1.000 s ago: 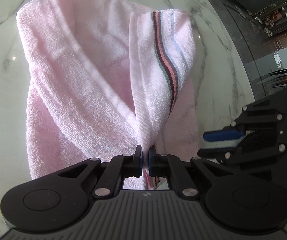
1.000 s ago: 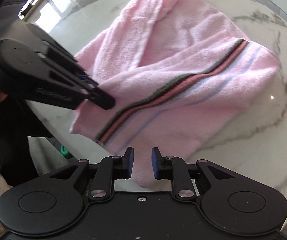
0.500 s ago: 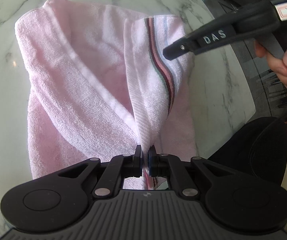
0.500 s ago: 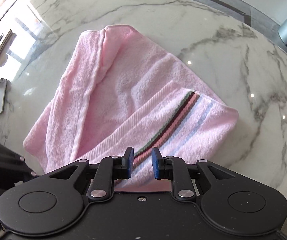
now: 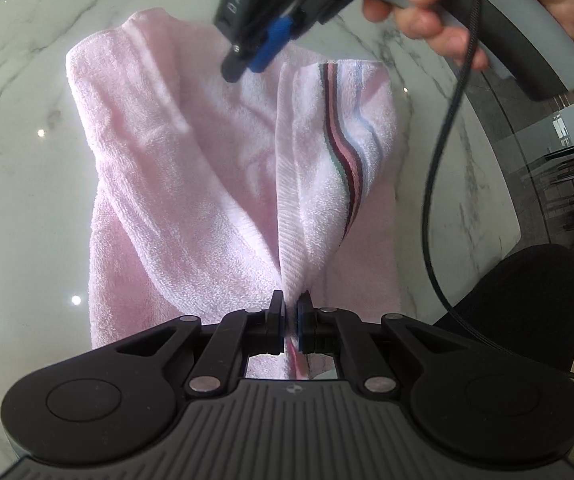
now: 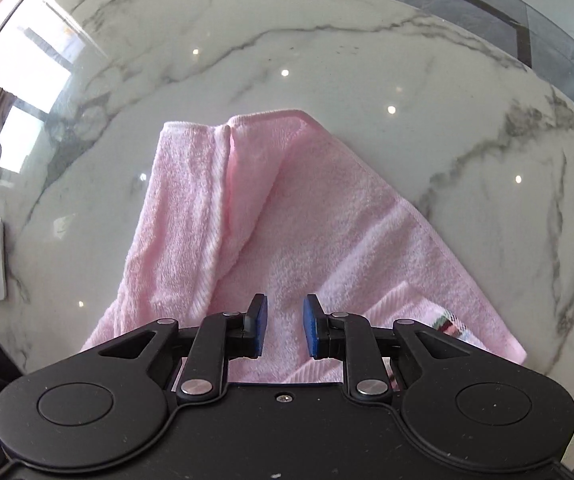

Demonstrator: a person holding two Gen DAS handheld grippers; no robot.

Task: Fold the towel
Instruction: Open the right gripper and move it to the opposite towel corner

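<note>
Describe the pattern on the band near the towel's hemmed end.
Narrow lengthwise stripes, dark maroon, pink, grey-green and pale blue, on the pink towel; clearest in the left wrist view.

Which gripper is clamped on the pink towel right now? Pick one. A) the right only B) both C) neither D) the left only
D: the left gripper has its jaws pinched on a bunched ridge of the pink towel, while the right gripper hangs over the cloth with its blue pads apart and nothing between them.
</note>
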